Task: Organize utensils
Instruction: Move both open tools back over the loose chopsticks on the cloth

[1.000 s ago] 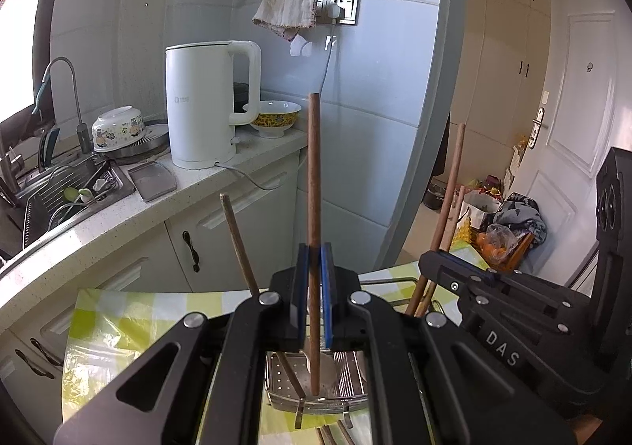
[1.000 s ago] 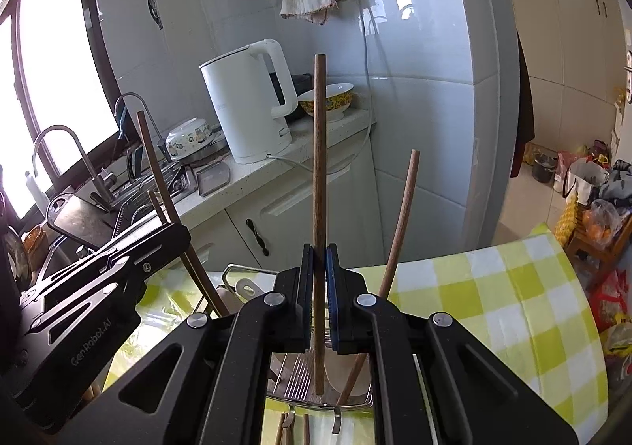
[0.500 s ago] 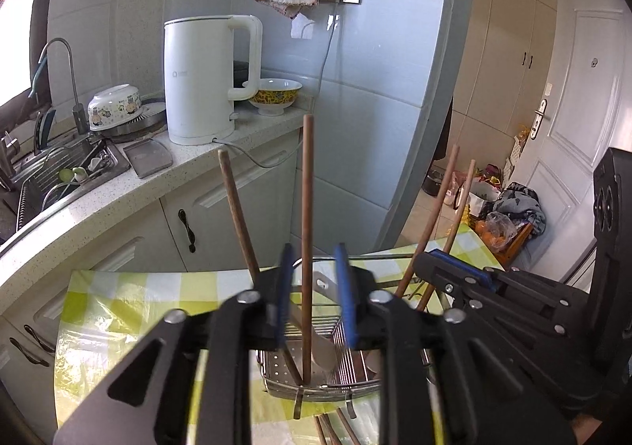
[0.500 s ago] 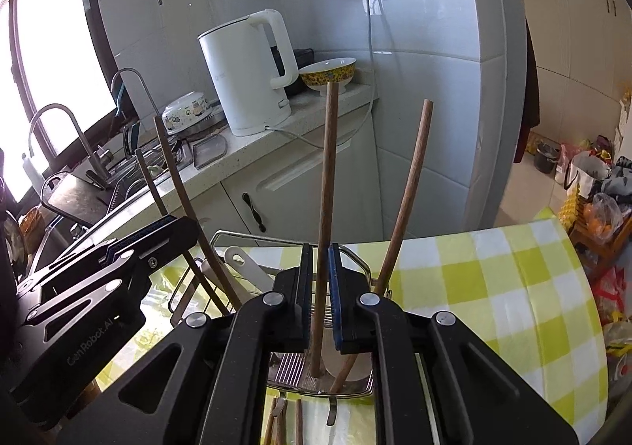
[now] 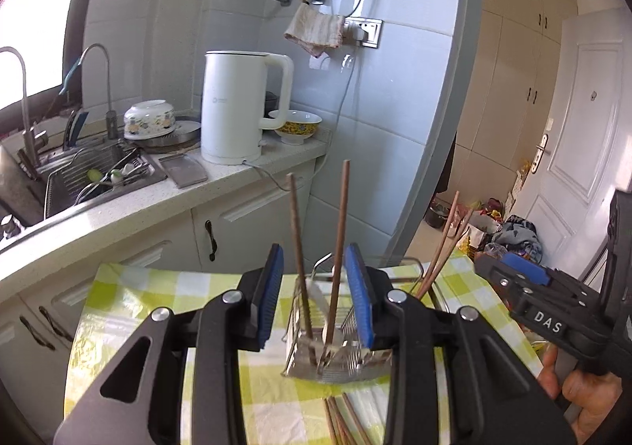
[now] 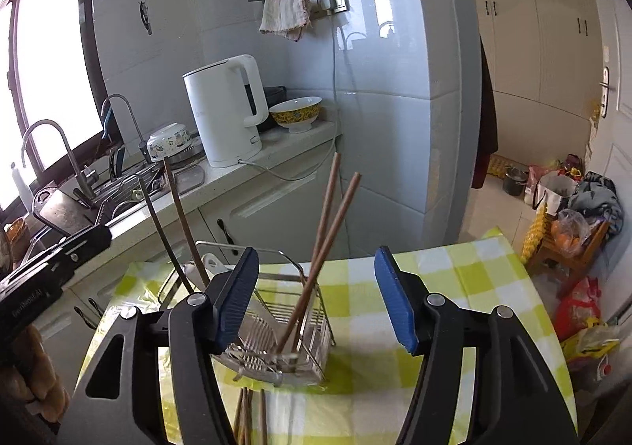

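**Chopsticks standing in the rack, both grippers let go**

Wire utensil rack [image 6: 276,330] sits near the middle of the table w/ the yellow-checked cloth [image 6: 434,287], towards its far edge. Four brown chopsticks stand in it: two on the rack's left side [image 5: 298,247], leaning a bit apart, and two on its right side [image 6: 324,239], tilted and crossing low down. More chopsticks [image 6: 247,421] lie flat on the cloth just in front of the rack, at the near edge.

Left gripper [image 5: 316,295]: blue pads parted, nothing pinched; the two left sticks show in the gap but the pads don't touch them. Right gripper [image 6: 316,299]: jaws opening, wide apart, the right pair seen between them, untouched.

White kettle [image 5: 237,105] and bowl [image 5: 298,125] on the kitchen counter behind, by its right end.
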Motion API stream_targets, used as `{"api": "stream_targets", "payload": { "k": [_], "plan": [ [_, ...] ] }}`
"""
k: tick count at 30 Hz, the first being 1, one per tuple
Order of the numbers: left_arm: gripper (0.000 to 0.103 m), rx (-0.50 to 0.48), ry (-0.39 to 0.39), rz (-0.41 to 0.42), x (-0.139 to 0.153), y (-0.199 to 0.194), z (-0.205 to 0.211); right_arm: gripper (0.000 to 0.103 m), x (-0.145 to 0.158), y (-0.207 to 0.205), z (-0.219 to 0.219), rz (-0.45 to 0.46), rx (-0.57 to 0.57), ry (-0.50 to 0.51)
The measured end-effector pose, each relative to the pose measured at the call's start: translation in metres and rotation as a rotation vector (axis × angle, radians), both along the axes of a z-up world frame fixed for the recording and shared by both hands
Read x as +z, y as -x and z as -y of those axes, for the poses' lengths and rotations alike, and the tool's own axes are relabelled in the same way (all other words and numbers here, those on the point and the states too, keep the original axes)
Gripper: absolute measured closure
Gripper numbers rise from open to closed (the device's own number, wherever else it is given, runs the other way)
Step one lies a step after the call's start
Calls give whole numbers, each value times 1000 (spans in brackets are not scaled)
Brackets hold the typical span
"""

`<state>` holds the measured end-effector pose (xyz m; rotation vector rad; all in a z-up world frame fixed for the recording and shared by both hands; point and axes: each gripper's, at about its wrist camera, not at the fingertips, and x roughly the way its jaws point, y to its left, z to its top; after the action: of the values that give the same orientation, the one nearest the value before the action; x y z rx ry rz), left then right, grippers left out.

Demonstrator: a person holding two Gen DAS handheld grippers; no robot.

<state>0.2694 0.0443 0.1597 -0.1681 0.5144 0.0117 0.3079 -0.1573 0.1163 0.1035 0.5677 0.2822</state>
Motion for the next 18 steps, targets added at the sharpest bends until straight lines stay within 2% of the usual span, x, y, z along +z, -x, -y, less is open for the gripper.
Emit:
{"api": "stream_targets", "payload": {
  "k": [2,6,10,14,18],
  "plan": [
    [71,15,17,-5,-6,17,-7,39,-9,15,10,-8,-13,6],
    [70,27,53,-49,-29,49,-17,36,-39,46,24,-49,-22,19],
    [69,20,79,-123,-66,73,-17,32,-71,74,31,-98,-21,29],
    [70,9,45,-216,-111,92,-3,30,-104,95,26,-149,-7,72],
    [71,-30,56,-289,-149,104,14,29,-134,112,25,-203,10,77]
  ]
}}
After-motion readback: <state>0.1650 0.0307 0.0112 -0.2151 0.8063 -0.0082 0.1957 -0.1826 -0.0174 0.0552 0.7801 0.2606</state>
